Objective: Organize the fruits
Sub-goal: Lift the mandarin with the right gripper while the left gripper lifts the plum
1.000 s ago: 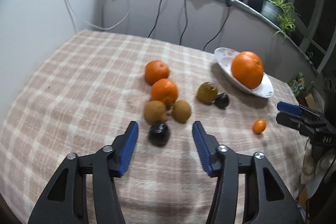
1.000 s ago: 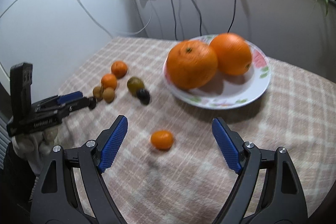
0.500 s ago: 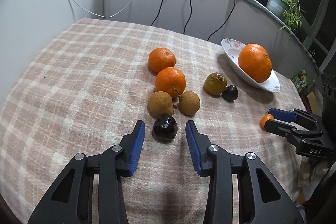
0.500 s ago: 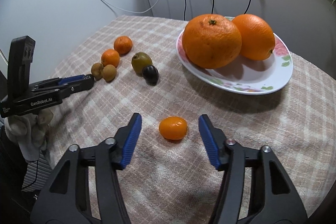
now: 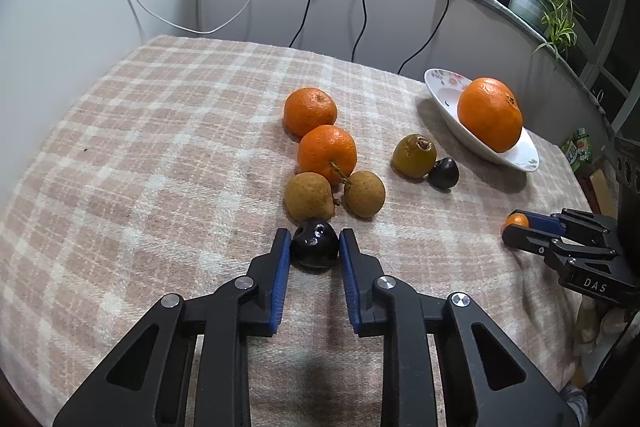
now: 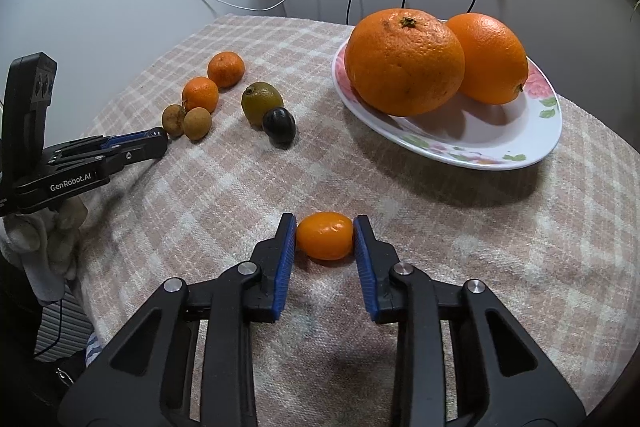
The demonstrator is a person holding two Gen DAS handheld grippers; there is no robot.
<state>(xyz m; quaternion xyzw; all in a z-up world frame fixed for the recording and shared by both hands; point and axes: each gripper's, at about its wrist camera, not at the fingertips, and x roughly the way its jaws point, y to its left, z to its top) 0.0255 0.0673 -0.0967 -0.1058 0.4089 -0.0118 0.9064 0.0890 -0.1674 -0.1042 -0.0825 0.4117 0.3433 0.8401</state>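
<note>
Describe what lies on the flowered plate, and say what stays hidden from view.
Two large oranges rest side by side on the plate. The plate's surface beneath and behind them is covered.

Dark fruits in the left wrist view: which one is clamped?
The near dark fruit, between the left claw's pads; the other dark fruit lies free beside the greenish fruit.

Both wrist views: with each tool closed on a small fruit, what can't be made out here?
- Left wrist view: the second orange on the plate is hidden behind the front orange.
- Right wrist view: the dark fruit in the left tool is hidden by its fingers.
- Left wrist view: the kumquat in the right tool barely shows.
- Both views: whether either fruit has left the tablecloth.
</note>
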